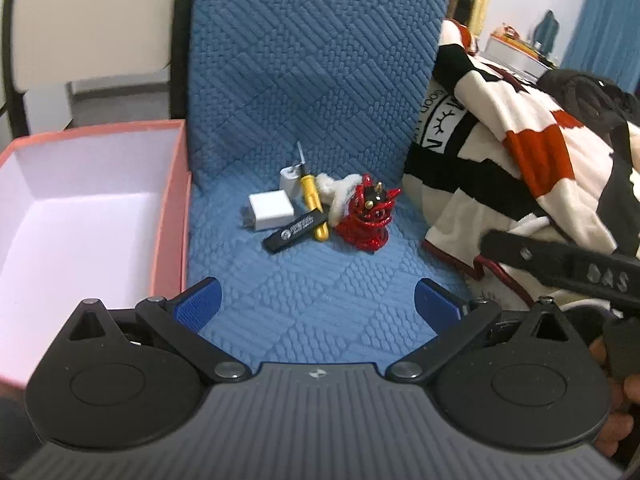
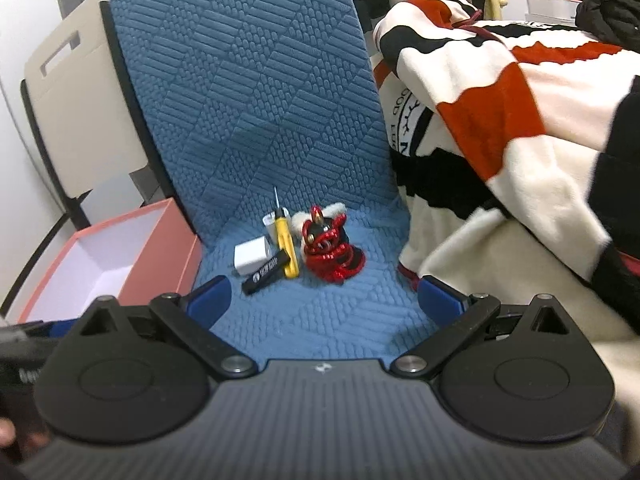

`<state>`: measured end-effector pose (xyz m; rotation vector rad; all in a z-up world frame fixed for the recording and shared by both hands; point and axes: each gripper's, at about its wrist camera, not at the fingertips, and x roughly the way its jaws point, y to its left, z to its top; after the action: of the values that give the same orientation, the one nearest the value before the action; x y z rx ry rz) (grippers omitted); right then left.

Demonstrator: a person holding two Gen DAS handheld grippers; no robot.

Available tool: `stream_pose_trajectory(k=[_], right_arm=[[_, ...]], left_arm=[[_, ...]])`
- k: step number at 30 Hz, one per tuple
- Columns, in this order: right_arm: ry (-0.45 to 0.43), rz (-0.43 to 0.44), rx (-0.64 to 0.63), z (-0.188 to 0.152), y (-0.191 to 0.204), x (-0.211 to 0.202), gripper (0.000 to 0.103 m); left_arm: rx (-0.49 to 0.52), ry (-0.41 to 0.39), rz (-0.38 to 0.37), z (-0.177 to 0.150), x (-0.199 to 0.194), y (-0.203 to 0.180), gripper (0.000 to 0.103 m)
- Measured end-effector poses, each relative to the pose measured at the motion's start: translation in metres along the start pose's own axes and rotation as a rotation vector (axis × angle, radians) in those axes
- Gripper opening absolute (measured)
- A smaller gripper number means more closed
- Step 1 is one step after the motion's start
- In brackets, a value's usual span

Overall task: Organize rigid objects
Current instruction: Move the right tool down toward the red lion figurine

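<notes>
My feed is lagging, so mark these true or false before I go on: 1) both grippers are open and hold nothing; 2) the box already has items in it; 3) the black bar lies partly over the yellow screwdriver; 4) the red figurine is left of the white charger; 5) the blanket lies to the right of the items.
1) Left gripper and right gripper are open and hold nothing: true.
2) False: the part of the box in view shows only bare lining.
3) Black bar overlaps the screwdriver: true.
4) False: the figurine is right of the charger.
5) Blanket lies to the right: true.
</notes>
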<state>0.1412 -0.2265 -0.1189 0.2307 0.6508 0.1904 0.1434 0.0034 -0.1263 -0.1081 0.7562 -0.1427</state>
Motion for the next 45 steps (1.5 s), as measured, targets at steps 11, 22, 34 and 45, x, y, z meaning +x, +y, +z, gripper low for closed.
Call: stream_pose_trajectory(k=[11,22,34,45], right_arm=[[0.037,0.039,0.085,0.010,-0.004,0.064,0.097],[0.057,-0.013,0.034,0.032,0.001,0.123,0.082],[0.130,-0.043,0.065,0.050,-0.012,0.173,0.082],[0.212,-0.071,0.065,0.049,-0.006,0.207,0.082]], left_arm=[[-0.008,0.018,0.035,-0.001,0.069,0.013,0.081],[0.073,0.061,0.046,0.013,0.133,0.007,0.075],[0.234,0.125,0.119,0.026,0.203,0.004,0.075],[0.261,0.116,0.131,0.027,0.235,0.014,0.069]])
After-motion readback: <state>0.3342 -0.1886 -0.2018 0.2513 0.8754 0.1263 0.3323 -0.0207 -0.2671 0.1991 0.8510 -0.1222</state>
